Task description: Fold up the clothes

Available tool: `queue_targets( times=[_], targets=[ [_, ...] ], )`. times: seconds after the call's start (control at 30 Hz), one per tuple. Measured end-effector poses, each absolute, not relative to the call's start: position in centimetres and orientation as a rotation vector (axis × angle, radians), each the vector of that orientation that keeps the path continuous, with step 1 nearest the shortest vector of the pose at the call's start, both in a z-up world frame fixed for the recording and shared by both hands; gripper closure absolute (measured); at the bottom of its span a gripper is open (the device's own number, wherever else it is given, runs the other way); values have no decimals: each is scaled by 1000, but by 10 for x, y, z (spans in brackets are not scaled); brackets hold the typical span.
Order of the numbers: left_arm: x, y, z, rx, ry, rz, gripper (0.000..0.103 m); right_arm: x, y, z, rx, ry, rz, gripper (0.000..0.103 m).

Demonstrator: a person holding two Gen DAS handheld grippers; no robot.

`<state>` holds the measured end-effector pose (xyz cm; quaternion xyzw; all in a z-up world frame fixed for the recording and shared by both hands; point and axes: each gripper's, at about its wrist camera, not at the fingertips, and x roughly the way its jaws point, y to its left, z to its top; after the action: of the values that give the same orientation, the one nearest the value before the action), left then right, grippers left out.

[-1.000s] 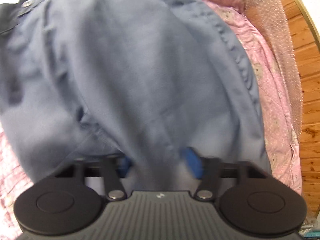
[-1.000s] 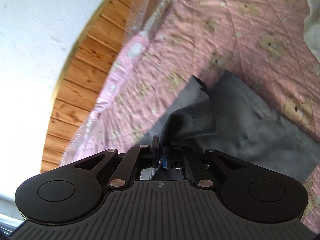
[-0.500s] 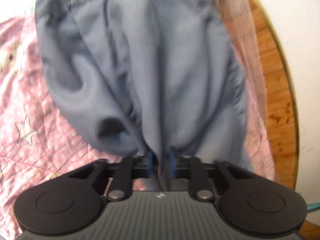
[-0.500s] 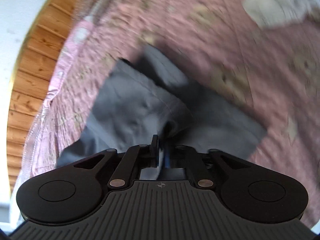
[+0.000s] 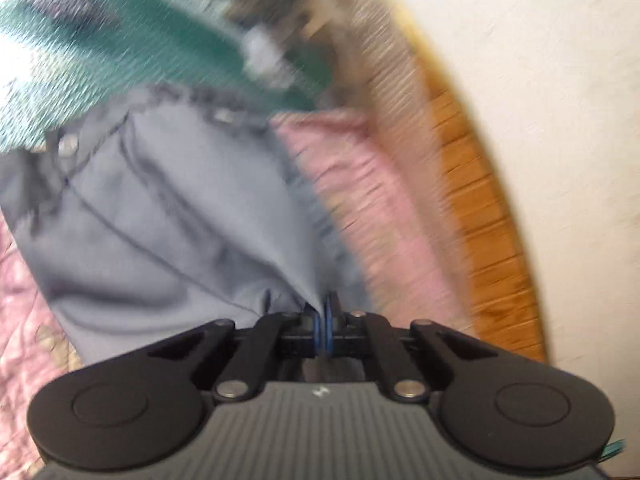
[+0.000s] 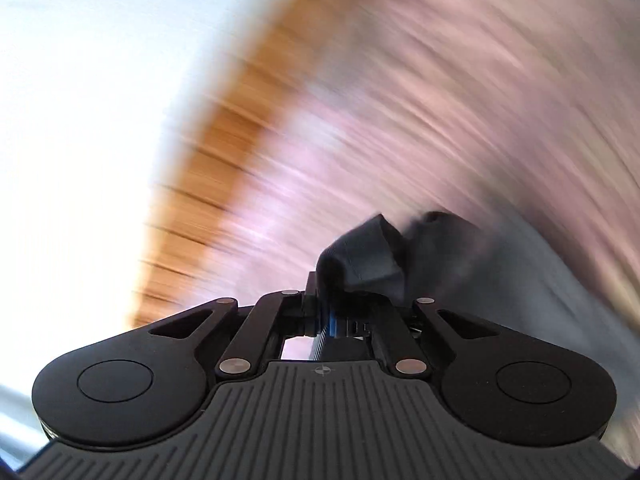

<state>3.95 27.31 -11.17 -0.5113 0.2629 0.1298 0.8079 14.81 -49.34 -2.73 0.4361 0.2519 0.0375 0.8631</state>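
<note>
The left claw (image 5: 322, 322) is drawn fully narrow, its blue-edged pads pinching a taut fold of the grey-blue woven cotton garment (image 5: 168, 216). From that pinch the cloth fans out away from the claw, showing a seam line and a row of small metal snap buttons (image 5: 66, 145) along its far hem. The garment lies on the pink quilted bedspread with a pale printed pattern (image 5: 360, 208), which shows on both sides of it. Beyond the garment's far hem sits a blurred teal knitted cloth (image 5: 192, 40). On the bedspread's outer edge runs an orange-brown wooden plank board (image 5: 488, 216), with a white wall (image 5: 552, 80) behind it.

The right claw (image 6: 326, 320) is likewise closed tight, clamped on a dark bunched corner of the same garment (image 6: 362, 256), which rises just above the pads and trails off to the side over the bedspread (image 6: 400, 100). This view is heavily smeared by motion, so little else can be made out. Both claws point downward at a slant toward the bedspread.
</note>
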Motion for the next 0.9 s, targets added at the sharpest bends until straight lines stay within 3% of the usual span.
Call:
queue_targets(
  times=[0.07,0.13,0.23,0.37,0.57,0.63,0.67,0.77,0.8,0.87,0.9],
  targets=[
    [22,274,-126,-1146,545,228,100,120,-502,-14,901,493,71,102],
    [11,270,-154,-1166,641,235,100,92,-513,-26,884,523,13,102],
    [5,261,-181,-1183,730,281,98,67,-533,-129,886,802,-225,102],
    [12,251,-192,-1138,789,347,95,47,-544,-220,995,980,-380,102],
    [25,248,-163,-1061,772,318,95,49,-548,-157,960,794,-246,102],
    [20,245,-163,-1053,787,333,90,47,-551,-156,911,822,-242,102],
    [15,244,-167,-1054,802,354,82,49,-554,-169,883,882,-259,102],
    [-3,240,-172,-1075,816,424,76,53,-556,-217,851,1063,-302,103],
    [-11,239,-169,-1087,808,441,74,50,-555,-216,846,1043,-302,100],
    [-27,238,-161,-1097,784,467,63,44,-551,-204,793,1004,-332,74],
    [-35,238,-154,-1093,766,475,61,41,-550,-198,752,980,-369,70]
  ],
)
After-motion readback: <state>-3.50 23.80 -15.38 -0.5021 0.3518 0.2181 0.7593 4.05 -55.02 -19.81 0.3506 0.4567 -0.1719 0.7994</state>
